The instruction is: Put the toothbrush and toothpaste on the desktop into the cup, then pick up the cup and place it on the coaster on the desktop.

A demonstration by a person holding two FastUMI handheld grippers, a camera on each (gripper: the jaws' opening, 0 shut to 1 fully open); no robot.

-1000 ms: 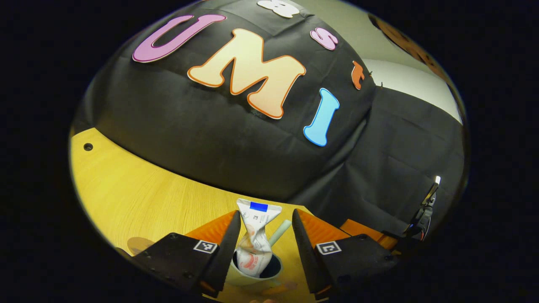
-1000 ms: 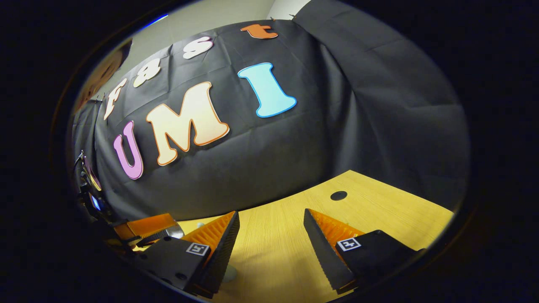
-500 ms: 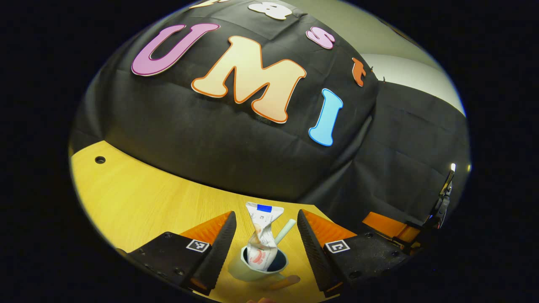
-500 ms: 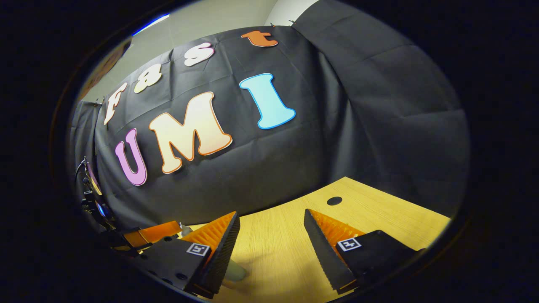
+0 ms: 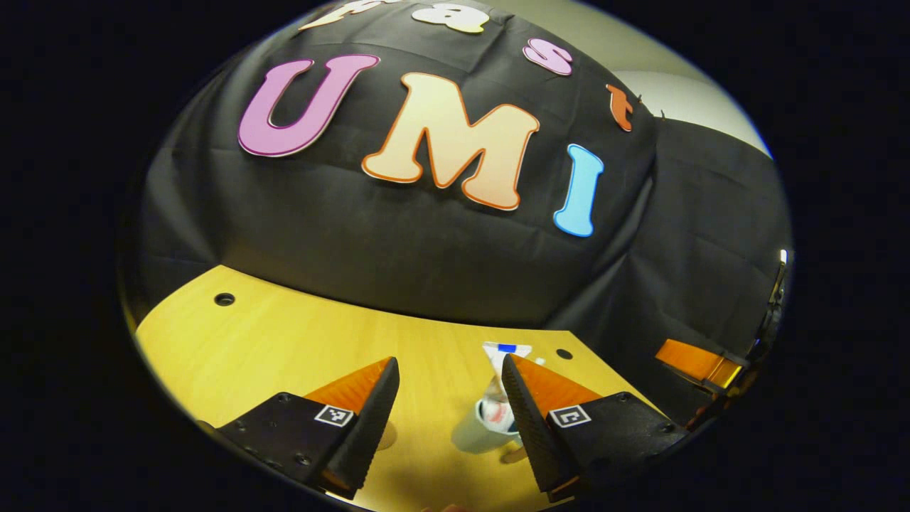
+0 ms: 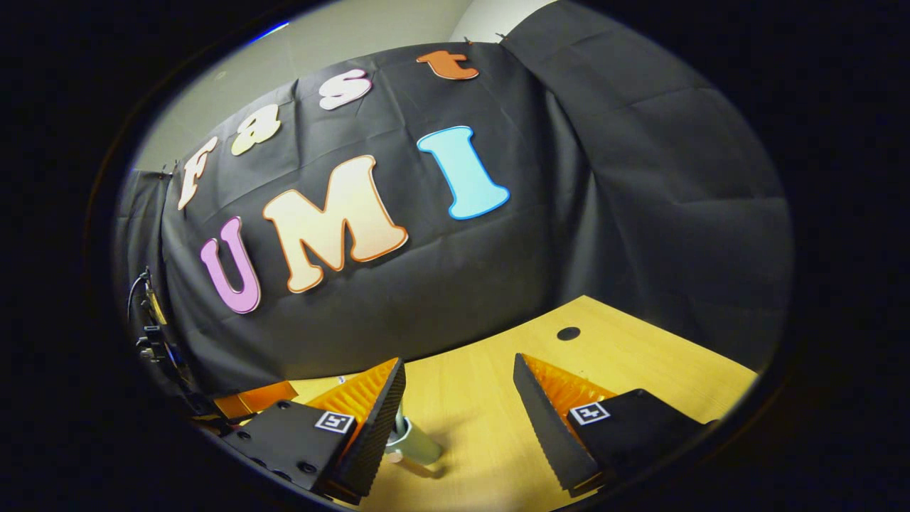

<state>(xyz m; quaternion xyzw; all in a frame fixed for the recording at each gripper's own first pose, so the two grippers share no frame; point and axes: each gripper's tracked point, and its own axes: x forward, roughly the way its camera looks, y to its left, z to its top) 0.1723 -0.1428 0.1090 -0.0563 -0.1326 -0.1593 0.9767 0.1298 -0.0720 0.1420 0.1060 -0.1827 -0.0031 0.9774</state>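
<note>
Since one second ago, left gripper point(image 5: 448, 377) has drawn back from the cup point(image 5: 478, 432).

Left gripper view:
- Cup: formerly between the two fingers, close under the camera; now farther off on the yellow desktop point(image 5: 284, 341), just left of the right finger and partly hidden by it.
- Toothpaste point(image 5: 499, 377): tube stands upright in the cup, crimped end uppermost, as before.
- Toothbrush: the pale handle seen earlier cannot be made out now.
- Left gripper: jaws spread wide, nothing between them.
- Right gripper point(image 5: 700, 361): orange part at far right edge, beyond the desk corner.
- Coaster: a round brownish patch at the left finger's inner edge may be it; cannot tell.

Right gripper view:
- Cup point(image 6: 416, 446): more of it shows than before, beside the left finger, resting on the desktop point(image 6: 640, 355).
- Right gripper point(image 6: 458, 387): jaws wide apart, empty, above bare wood.
- Left gripper point(image 6: 252, 398): orange part at lower left.
</note>
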